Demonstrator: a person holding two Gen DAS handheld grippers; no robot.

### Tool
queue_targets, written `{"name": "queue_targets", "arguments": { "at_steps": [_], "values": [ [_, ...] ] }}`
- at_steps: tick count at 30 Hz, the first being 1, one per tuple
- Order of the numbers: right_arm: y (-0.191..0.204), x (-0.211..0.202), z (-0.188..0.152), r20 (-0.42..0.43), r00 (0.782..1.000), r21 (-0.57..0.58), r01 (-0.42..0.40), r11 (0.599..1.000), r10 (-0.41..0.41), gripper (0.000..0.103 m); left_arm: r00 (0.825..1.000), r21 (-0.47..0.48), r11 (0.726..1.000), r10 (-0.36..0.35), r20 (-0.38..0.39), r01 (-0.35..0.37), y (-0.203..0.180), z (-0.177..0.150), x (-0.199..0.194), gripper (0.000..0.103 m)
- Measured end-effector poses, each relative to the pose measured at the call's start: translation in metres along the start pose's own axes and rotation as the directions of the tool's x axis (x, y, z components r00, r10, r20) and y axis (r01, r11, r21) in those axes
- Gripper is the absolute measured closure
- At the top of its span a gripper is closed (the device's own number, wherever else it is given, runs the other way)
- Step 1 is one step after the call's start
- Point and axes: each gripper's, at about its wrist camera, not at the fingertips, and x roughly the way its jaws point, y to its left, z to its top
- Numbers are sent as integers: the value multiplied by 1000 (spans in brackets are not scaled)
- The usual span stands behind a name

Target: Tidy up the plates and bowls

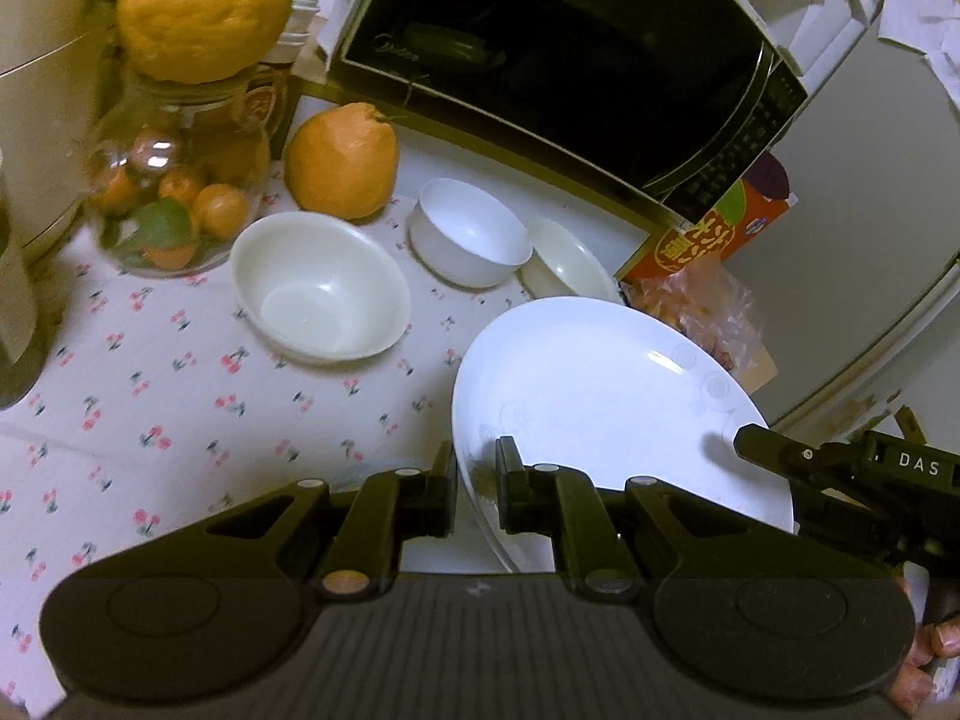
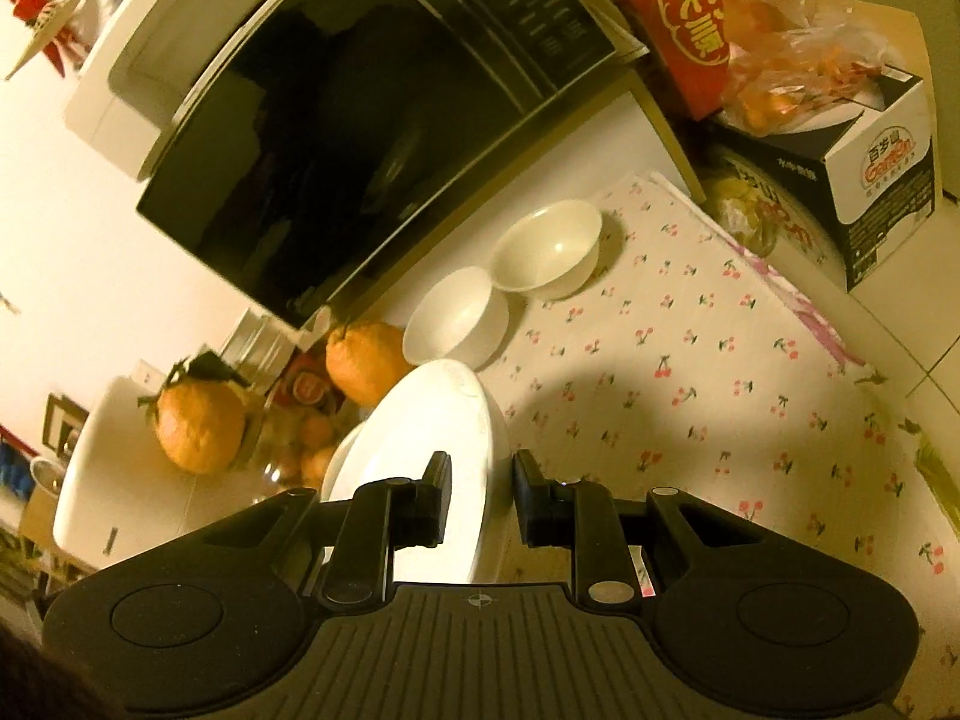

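Observation:
A large white plate is held tilted above the cherry-print tablecloth. My left gripper is shut on its near rim. My right gripper straddles the opposite rim of the plate, its jaws a little apart with a gap beside the rim; its finger also shows in the left wrist view at the plate's right edge. Three bowls stand on the cloth: a wide cream bowl, a small white bowl and a shallow cream bowl.
A black microwave stands behind the bowls. A glass jar of small oranges topped by a big citrus, and another citrus, sit at the left. A red box, a bag of oranges and a carton are at the right.

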Motion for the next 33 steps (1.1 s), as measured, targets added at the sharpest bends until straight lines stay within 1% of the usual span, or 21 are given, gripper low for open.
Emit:
{"name": "queue_targets", "arguments": {
  "at_steps": [12, 18, 25, 33],
  "values": [
    [15, -1, -20, -60, 998, -60, 5, 998, -9, 81, 999, -16, 999, 36, -6, -36, 11, -22, -22, 92],
    [17, 1, -29, -84, 996, -76, 16, 997, -22, 81, 999, 0, 999, 44, -21, -44, 17, -33, -28, 92],
    [19, 8, -42, -115, 992, -103, 39, 994, -51, 81, 997, 40, 996, 76, -23, -75, 20, -40, -32, 92],
    [23, 16, -51, -135, 988, -129, 60, 990, -78, 81, 995, 61, 994, 97, -36, -94, 27, -48, -33, 92]
  ]
}}
